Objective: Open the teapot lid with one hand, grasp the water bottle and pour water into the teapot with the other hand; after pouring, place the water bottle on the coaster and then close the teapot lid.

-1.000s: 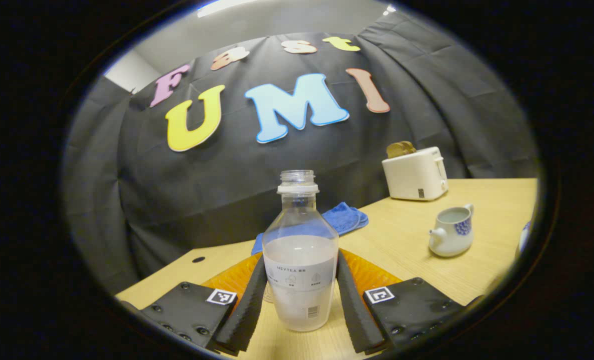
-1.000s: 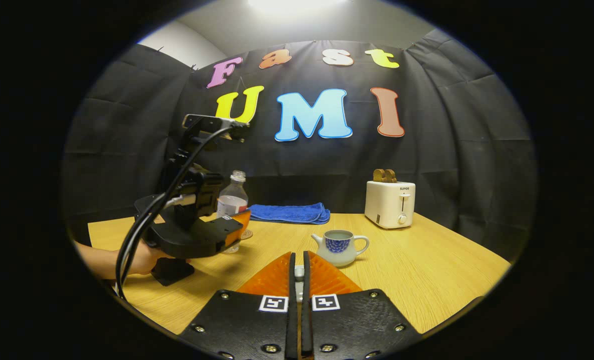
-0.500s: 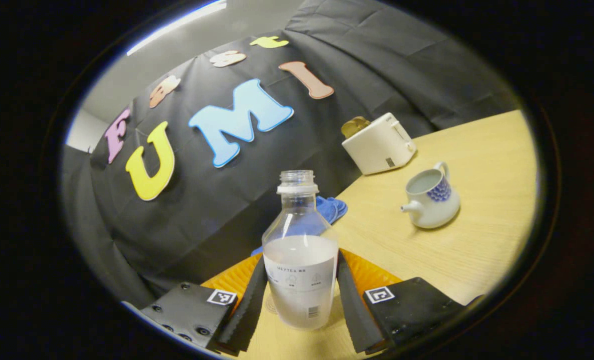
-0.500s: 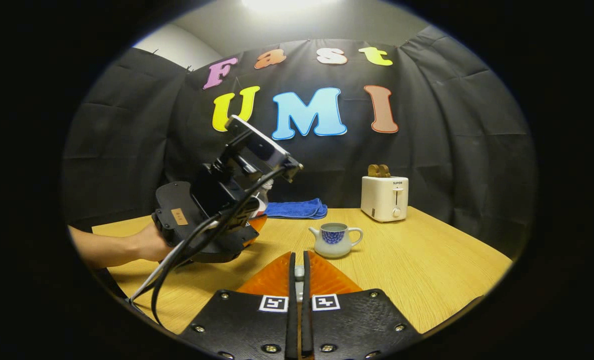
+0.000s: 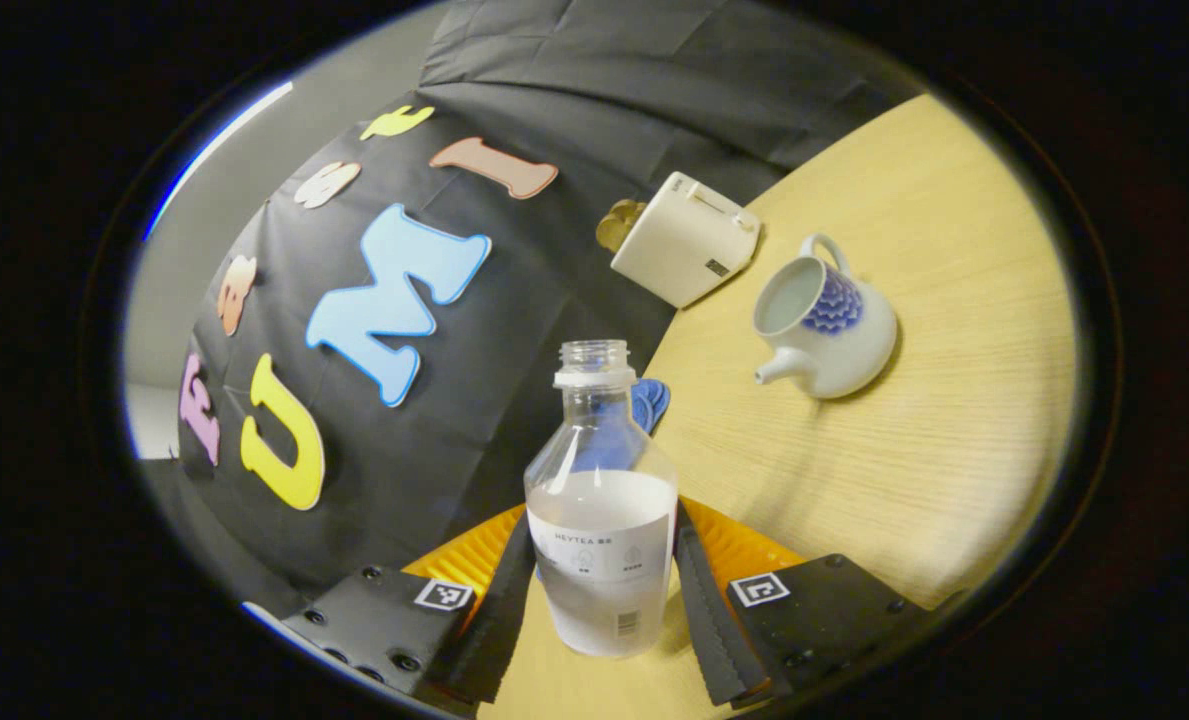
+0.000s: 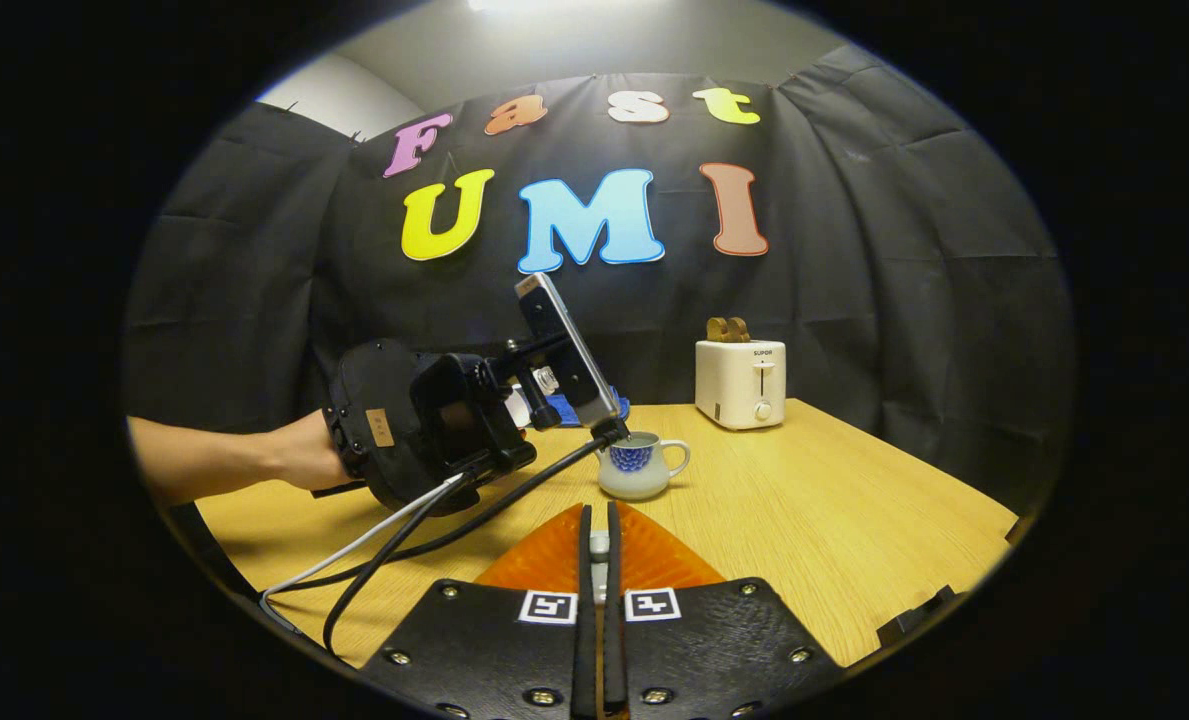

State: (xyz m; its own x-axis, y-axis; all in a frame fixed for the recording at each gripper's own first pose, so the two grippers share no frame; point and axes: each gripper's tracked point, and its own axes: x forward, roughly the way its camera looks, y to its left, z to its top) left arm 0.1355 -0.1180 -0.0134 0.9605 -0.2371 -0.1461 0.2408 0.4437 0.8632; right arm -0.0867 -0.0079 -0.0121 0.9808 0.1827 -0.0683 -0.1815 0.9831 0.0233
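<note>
Since a second ago the left gripper (image 5: 602,600) has lifted the water bottle (image 5: 601,540) off the table (image 5: 914,440) and rolled it over toward the teapot (image 5: 826,330), so that in the left gripper view the table and wall now stand steeply tilted. Both of its fingers press on the bottle's sides, one on each side of the label, and the bottle has no cap; it is about half full of water. In that view the teapot lies at two o'clock from the bottle's mouth, well apart from it, with its top open and its spout pointing toward the bottle. A white toaster (image 5: 682,250) with toast in its slots stands beyond the teapot at one o'clock, and a blue cloth (image 5: 648,400) shows just behind the bottle's neck.

In the right gripper view the left gripper (image 6: 434,430), held by a hand (image 6: 299,465), hangs above the table at ten o'clock, tipped toward the teapot (image 6: 640,466), its cables trailing down.

The right gripper (image 6: 600,560) has its fingers closed together on something small and pale; what it is cannot be told.
</note>
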